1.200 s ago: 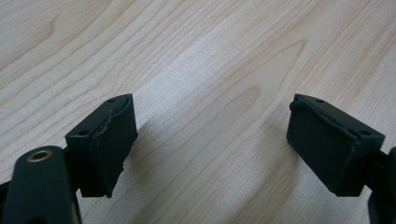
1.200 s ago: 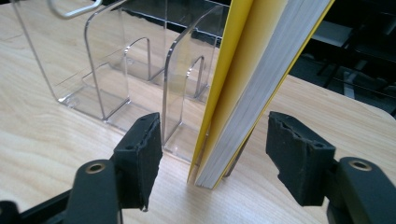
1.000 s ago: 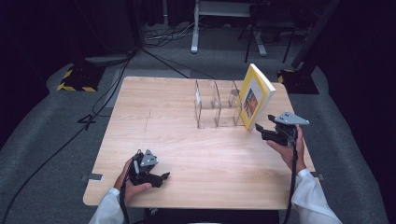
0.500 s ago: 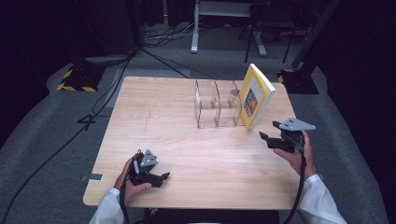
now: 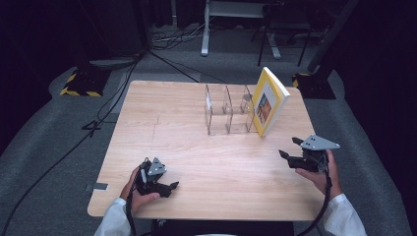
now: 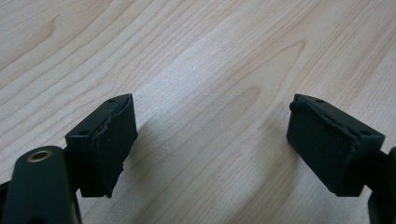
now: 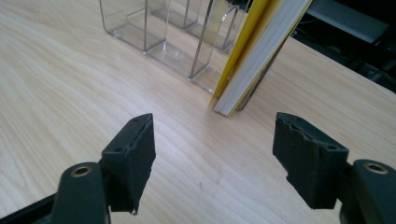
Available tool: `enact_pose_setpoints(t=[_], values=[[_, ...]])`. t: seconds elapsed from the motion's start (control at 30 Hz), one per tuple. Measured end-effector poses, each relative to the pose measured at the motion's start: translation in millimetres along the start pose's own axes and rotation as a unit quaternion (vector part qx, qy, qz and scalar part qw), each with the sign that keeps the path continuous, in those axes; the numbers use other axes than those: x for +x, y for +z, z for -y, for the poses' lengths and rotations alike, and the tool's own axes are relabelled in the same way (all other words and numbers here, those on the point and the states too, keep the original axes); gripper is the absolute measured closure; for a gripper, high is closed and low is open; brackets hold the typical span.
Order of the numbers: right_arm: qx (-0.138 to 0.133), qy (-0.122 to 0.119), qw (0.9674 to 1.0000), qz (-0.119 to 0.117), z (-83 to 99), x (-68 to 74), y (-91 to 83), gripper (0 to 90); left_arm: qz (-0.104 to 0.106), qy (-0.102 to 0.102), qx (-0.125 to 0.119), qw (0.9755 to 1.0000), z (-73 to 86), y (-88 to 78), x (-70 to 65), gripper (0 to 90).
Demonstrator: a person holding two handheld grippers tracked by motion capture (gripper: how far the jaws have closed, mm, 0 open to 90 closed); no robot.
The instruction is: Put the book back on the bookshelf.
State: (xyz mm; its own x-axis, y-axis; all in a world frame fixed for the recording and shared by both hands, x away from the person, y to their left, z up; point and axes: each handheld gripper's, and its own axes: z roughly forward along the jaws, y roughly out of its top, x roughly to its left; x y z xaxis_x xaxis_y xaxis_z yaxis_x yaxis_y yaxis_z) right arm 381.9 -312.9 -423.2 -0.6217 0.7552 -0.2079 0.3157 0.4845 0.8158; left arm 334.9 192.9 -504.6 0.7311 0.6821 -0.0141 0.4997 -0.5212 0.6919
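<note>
Yellow book (image 5: 268, 101) leaned on the clear rack (image 5: 227, 109), unsupported. Both the right gripper (image 5: 290, 149) and left gripper (image 5: 169, 187) were open and empty. A nudge could topple it.

Recording lab or studio, dark beyond the lit middle.
Lone wooden counter (image 5: 162, 128) on grey carpet (image 5: 44, 147), cables (image 5: 118, 93) trailing off, hazard-striped stand base (image 5: 78, 87), metal stand legs (image 5: 204, 46) behind.
</note>
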Motion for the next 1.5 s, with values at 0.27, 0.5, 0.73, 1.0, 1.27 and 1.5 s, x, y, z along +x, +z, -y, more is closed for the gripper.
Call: enact_pose_setpoints(t=[0.27, 0.5, 0.73, 1.0, 1.27, 1.5], values=[[0.023, -0.014, 0.9996, -0.007, 17.8, 2.7, -10.1, 30.5, 0.0, -0.001, 0.0, 1.0, 0.0, 0.0, 0.0, 16.6], [0.04, -0.016, 0.9989, -0.016, 37.2, 4.3, -17.6, 30.4, 0.0, 0.0, 0.0, 1.0, 0.0, 0.0, 0.0, 16.6], [0.06, -0.014, 0.9979, -0.022, 56.1, 6.7, -22.0, 30.2, 0.0, 0.0, 0.0, 1.0, 0.0, 0.0, 0.0, 16.6], [0.07, 0.002, 0.9973, -0.023, 80.2, 4.3, -28.6, 29.7, 0.0, 0.0, 0.0, 1.0, 0.0, 0.0, 0.0, 16.6], [0.077, 0.031, 0.9963, -0.021, 103.2, 0.4, -36.9, 29.5, 0.0, 0.0, 0.0, 1.0, 0.0, 0.0, 0.0, 16.6], [0.079, 0.071, 0.9943, -0.006, 120.3, -2.1, -42.0, 25.8, 0.0, 0.0, 0.0, 1.0, 0.0, 0.0, 0.0, 16.6]])
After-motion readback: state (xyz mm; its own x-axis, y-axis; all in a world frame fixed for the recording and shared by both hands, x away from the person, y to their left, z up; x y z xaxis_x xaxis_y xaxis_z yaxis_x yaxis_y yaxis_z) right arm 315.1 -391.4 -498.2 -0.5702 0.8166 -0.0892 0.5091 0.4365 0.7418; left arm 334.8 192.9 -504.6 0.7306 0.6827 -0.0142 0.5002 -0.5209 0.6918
